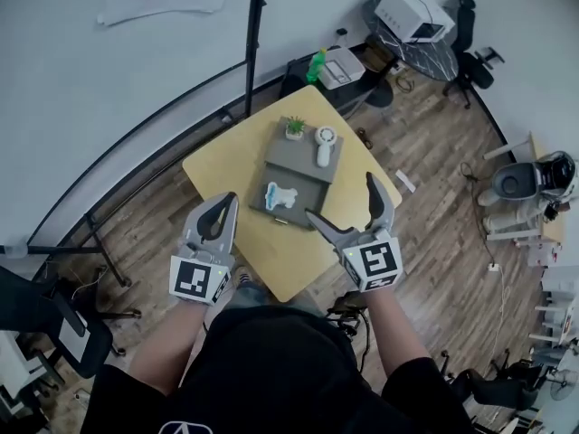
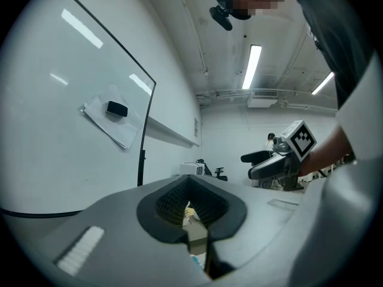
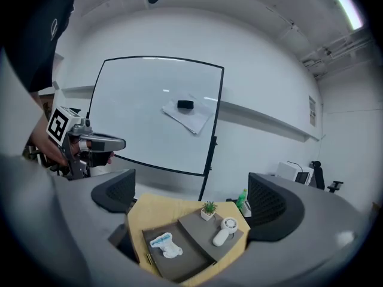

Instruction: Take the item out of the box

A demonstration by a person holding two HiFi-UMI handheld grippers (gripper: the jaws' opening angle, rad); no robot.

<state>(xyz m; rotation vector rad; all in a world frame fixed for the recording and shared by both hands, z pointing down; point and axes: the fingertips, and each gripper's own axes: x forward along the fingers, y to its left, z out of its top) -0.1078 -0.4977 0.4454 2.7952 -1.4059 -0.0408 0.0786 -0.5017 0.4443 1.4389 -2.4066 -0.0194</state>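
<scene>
An open grey box (image 1: 308,197) lies on the yellow table (image 1: 226,165), and a blue-and-white soft item (image 1: 280,196) rests in its near tray. Its flat lid (image 1: 303,159) carries a small potted plant (image 1: 295,127) and a white handheld fan (image 1: 325,145). My left gripper (image 1: 226,202) hovers shut and empty over the table's near-left edge, left of the box. My right gripper (image 1: 339,197) is open just right of the tray. Between its spread jaws, the right gripper view frames the box (image 3: 191,259), the item (image 3: 164,244), plant (image 3: 209,209) and fan (image 3: 224,231).
A whiteboard on a black stand (image 1: 253,43) rises behind the table. A green bottle (image 1: 316,64) and a white box sit beyond the far corner. Office chairs (image 1: 470,61) and a round table with a printer (image 1: 413,16) stand at the right on the wood floor.
</scene>
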